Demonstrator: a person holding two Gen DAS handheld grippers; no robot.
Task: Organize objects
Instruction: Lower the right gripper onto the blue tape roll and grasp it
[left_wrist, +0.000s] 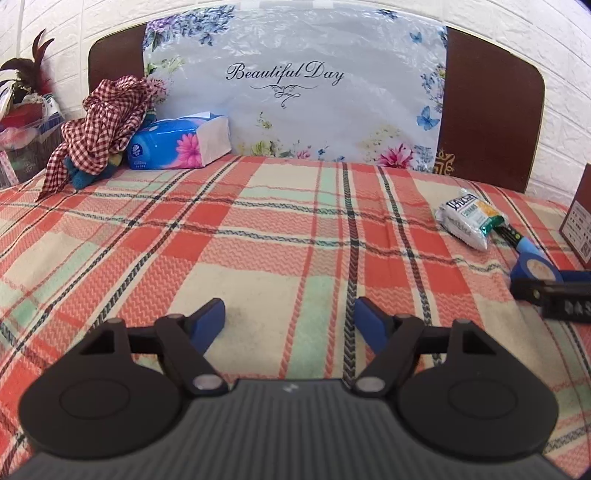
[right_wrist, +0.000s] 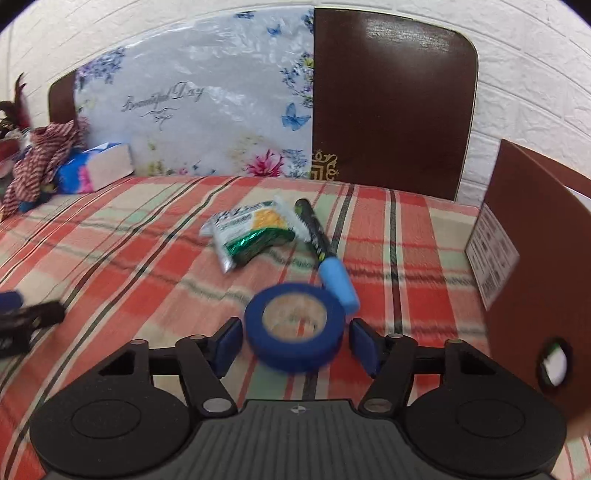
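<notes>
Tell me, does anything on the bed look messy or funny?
Yes. The checked cloth lies crumpled in a heap at the headboard, draped partly over the tissue pack. The snack packet, marker and blue tape roll lie scattered at odd angles.

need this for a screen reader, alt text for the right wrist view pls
The open right gripper straddles a blue tape roll on a plaid bedcover. Beyond lie a marker and snack packet; a brown box stands right.
</notes>
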